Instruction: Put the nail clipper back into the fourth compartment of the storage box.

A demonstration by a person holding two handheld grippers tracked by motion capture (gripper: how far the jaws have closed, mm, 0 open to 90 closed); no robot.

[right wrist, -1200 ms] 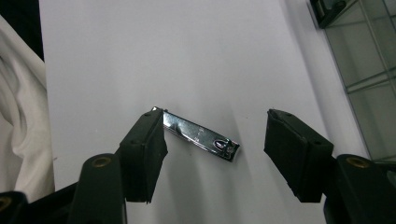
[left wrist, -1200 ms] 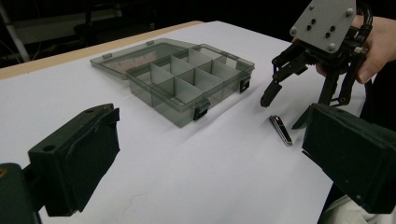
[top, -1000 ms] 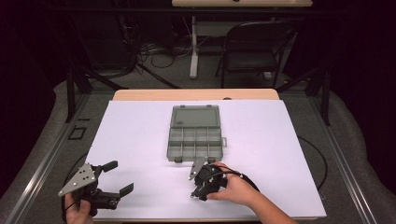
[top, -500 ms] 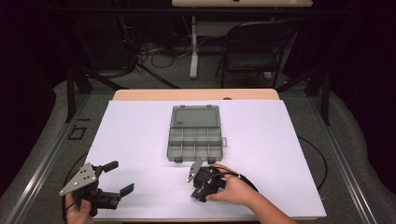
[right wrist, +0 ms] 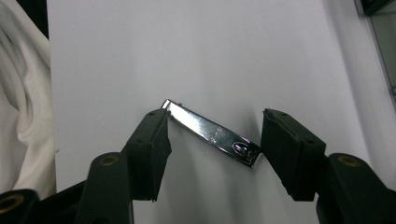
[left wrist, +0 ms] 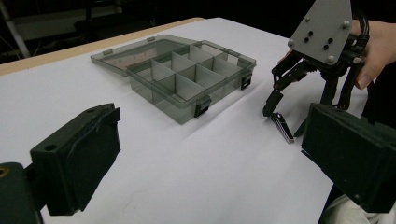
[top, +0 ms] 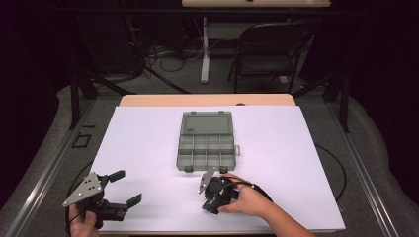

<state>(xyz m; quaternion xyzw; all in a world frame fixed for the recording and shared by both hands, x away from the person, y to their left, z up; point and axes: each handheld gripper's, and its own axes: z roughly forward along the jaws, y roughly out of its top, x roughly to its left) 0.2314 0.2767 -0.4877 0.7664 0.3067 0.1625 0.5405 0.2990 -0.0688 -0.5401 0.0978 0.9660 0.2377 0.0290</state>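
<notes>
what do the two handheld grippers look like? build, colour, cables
Both are black linkage-frame tools. The left gripper has broad, blocky black jaw pads and a grey three-cornered plate dotted with screw holes. The right gripper carries the same plate with dark screws; brass-coloured pivot pins sit at its jaw bases. A black cable trails from it.

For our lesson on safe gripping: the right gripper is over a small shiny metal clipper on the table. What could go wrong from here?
1. The right gripper spans the nail clipper end to end; the thin, slick metal may pivot or slip out as the jaws close.
2. It lies flat on the white table cover, so the pads might scrape or snag the sheet.
</notes>
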